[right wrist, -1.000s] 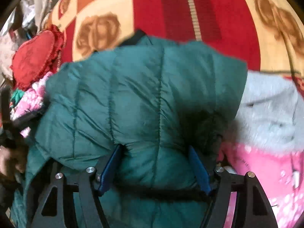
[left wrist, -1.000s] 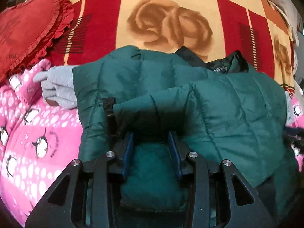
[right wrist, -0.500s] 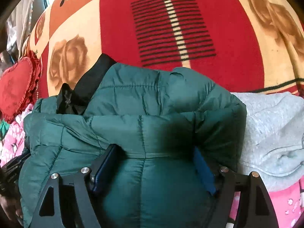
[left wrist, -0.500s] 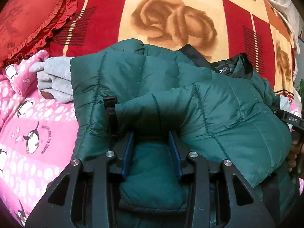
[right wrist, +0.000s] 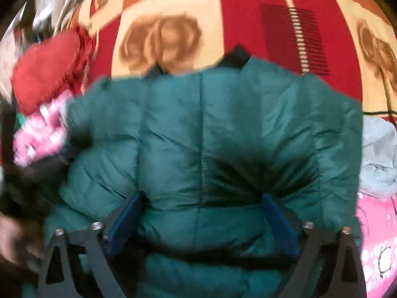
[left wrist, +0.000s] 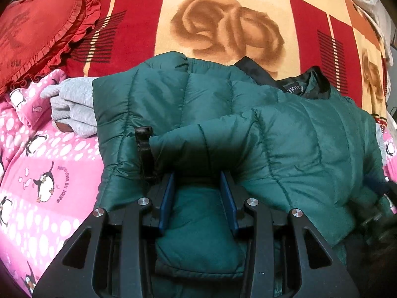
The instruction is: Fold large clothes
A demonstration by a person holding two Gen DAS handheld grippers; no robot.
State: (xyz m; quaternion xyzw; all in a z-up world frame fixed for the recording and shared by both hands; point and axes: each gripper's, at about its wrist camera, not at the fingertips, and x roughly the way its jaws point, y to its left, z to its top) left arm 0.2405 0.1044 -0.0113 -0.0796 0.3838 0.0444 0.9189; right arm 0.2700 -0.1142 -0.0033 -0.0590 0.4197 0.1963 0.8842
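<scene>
A dark green quilted puffer jacket (left wrist: 285, 136) lies folded on the bed, its black collar lining (left wrist: 305, 87) at the far side. My left gripper (left wrist: 197, 181) is shut on a padded fold of the jacket at its near edge, and the blue pads press into the fabric. In the blurred right wrist view the same jacket (right wrist: 211, 124) fills the middle. My right gripper (right wrist: 202, 198) has its jaws opening wide. The puffy hem bulges between them, and the pads stand off its sides.
A red and cream blanket with brown roses (left wrist: 228, 32) covers the bed beyond the jacket. A red heart cushion (left wrist: 32, 32) lies far left. A grey garment (left wrist: 72, 109) sticks out from under the jacket. Pink penguin bedding (left wrist: 37, 173) spreads on the near left.
The right gripper's jaws have spread much wider around the jacket hem, and its view has swung and gone blurred. The left gripper keeps the same grip in the same place.
</scene>
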